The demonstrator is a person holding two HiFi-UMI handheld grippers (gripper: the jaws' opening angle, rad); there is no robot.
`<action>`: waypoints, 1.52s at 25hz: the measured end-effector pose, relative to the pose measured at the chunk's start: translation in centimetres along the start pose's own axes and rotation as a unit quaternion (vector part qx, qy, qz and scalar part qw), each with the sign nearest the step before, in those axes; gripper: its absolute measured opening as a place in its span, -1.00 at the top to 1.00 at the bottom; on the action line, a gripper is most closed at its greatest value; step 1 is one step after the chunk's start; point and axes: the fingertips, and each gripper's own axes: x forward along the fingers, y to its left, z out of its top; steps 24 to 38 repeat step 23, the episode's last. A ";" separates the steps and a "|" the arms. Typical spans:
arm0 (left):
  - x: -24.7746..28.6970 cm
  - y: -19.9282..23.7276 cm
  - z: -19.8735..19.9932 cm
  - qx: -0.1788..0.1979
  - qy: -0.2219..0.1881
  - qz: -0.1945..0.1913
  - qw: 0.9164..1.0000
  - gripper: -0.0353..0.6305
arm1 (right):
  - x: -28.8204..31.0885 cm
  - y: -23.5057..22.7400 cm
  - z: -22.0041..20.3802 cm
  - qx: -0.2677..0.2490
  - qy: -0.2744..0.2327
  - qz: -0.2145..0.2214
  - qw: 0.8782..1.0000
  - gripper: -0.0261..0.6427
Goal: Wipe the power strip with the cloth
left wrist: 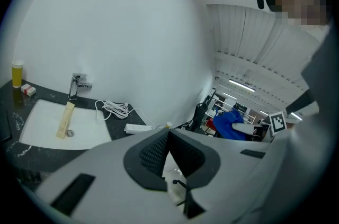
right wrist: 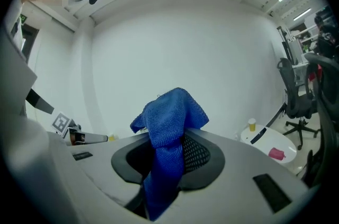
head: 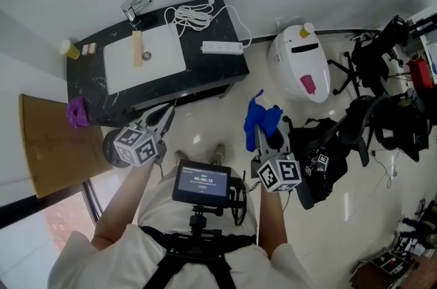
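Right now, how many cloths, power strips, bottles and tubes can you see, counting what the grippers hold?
Cloths: 2, the blue cloth in the right gripper and the purple cloth at the counter's corner
Power strips: 1, the white power strip
Bottles: 1, the yellow bottle
Tubes: 1, the beige tube
Total: 5
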 end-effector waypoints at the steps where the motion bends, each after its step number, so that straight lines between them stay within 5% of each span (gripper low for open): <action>1: 0.1 0.0 0.1 0.001 0.000 -0.001 1.000 0.89 | 0.1 0.0 0.0 -0.007 0.001 -0.001 1.000 0.62; 38: 3.4 -2.7 2.2 0.020 0.002 -0.013 1.000 0.89 | 1.3 -3.3 2.3 0.004 -0.014 0.015 1.000 0.62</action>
